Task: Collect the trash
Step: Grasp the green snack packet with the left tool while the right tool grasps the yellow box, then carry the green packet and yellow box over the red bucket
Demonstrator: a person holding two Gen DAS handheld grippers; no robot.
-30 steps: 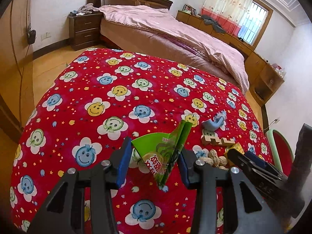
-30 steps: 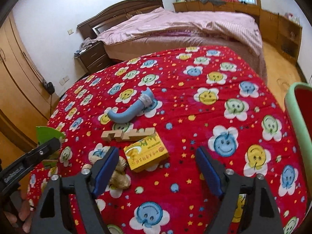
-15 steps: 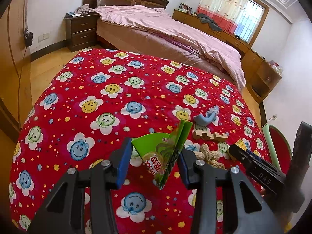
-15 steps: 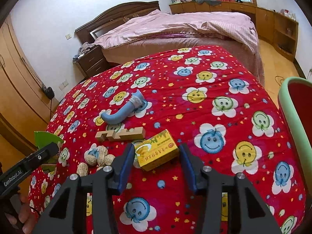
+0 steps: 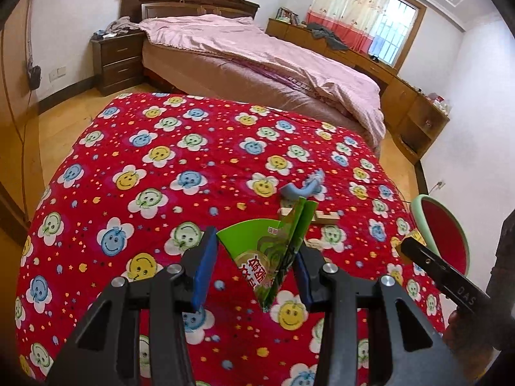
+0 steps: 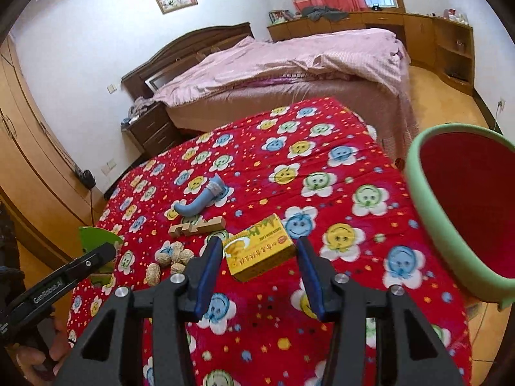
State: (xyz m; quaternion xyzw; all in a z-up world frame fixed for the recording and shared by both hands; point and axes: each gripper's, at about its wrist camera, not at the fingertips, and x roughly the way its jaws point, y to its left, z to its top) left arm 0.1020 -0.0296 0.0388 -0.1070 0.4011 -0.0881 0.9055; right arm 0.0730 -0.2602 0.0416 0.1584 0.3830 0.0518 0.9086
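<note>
The trash is two things, both held up over the big red blanket (image 6: 322,167). A green-rimmed bin (image 6: 418,193) stands at the blanket's right edge. The right gripper (image 6: 259,271) squeezes a yellow box (image 6: 257,247). The left gripper (image 5: 254,268) squeezes a green wrapper (image 5: 267,251). Little peanuts (image 6: 170,257) lie on the blanket.

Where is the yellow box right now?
In the right wrist view, the yellow box sits between the right gripper pads, above the red quilt, with the peanuts to its left.
</note>
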